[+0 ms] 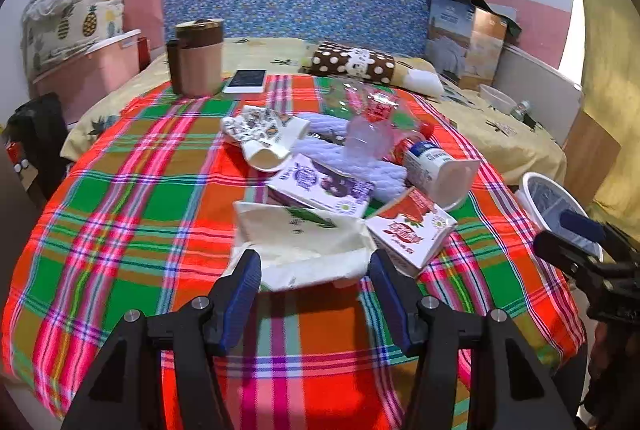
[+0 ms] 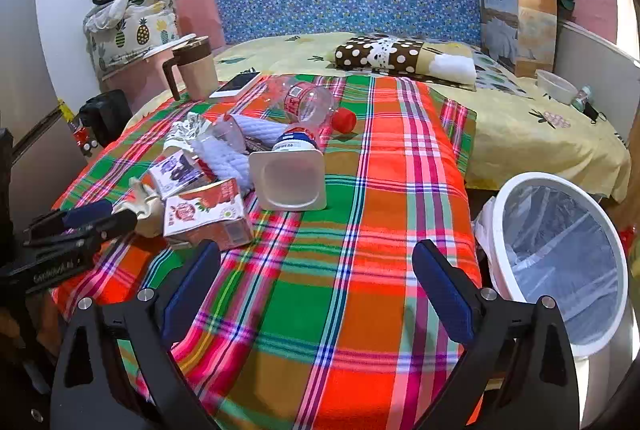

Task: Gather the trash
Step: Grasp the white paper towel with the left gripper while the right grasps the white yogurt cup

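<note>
Two grippers, both jaws wide apart, empty. Left gripper straddles crumpled cream tissue pack on plaid cloth: probably light, soft; pinch across middle. Just beside: red juice carton, purple carton, thin card, likely crushable. Farther: white yogurt cup, clear bottle, slippery. Right gripper over bare cloth; white lined bin at right.

On the plaid cloth's middle lie a crumpled white tissue pack, red carton, purple carton, toppled white yogurt bottle and clear bottle; a lined white bin stands off its right edge.
</note>
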`<state>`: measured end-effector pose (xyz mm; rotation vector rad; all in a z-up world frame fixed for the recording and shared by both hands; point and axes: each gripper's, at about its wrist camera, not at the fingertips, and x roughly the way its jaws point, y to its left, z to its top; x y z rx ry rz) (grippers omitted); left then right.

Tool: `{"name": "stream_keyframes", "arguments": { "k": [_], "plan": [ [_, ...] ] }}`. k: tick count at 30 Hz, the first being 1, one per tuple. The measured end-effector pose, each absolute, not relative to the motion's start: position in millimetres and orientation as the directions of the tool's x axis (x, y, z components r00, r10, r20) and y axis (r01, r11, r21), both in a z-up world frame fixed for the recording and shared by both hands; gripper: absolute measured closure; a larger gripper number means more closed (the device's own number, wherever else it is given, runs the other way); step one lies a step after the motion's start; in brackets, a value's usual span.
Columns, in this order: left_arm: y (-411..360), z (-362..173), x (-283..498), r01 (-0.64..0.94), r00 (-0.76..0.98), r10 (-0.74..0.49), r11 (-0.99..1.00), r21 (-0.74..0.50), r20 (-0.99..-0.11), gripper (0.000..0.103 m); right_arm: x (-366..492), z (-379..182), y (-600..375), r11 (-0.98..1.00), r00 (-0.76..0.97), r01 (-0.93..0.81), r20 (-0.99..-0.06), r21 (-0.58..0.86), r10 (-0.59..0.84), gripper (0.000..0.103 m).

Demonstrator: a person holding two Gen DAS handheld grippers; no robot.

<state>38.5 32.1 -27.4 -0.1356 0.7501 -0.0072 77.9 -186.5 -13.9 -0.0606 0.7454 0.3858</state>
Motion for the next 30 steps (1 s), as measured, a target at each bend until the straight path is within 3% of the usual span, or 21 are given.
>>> {"name": "stream_keyframes", "arguments": {
  "k": [12, 15, 16, 20, 26, 28, 30],
  "plan": [
    [17.6, -44.8, 60.1, 0.011, 0.704, -0.059, 0.997, -0.073, -0.707, 0.047, 111.4, -18.1, -175.9, 0.918, 0.653, -0.39, -0.681, 0.074, 0.332, 0.016],
    [23.7, -45.1, 58.8, 0.004, 0.706, -0.07, 0.995, -0.095, -0.704, 0.057, 123.2, -24.0, -171.6, 0.911, 0.631, -0.405, -0.698, 0.075, 0.338, 0.035],
    [26.5, -44.6, 58.5, 0.005, 0.706, -0.084, 0.994, -0.113, -0.703, 0.066, 127.3, -26.0, -169.4, 0.908, 0.621, -0.411, -0.705, 0.078, 0.342, 0.038],
    [35.4, -44.2, 56.4, 0.008, 0.702, -0.113, 0.988, -0.151, -0.703, 0.069, 138.1, -31.3, -164.2, 0.898, 0.597, -0.433, -0.72, 0.08, 0.353, 0.042],
    [38.7, -41.6, 53.1, 0.007, 0.712, -0.124, 0.986, -0.169, -0.691, 0.076, 147.4, -34.8, -165.7, 0.899, 0.583, -0.429, -0.735, 0.085, 0.348, 0.076],
    [38.6, -39.7, 52.5, 0.009, 0.716, -0.123, 0.986, -0.167, -0.688, 0.08, 144.9, -33.8, -169.2, 0.902, 0.586, -0.42, -0.731, 0.095, 0.35, 0.092],
    [39.1, -38.1, 52.3, 0.011, 0.717, -0.128, 0.985, -0.174, -0.685, 0.081, 142.1, -31.5, -172.7, 0.905, 0.594, -0.412, -0.723, 0.103, 0.353, 0.093]
  ]
}}
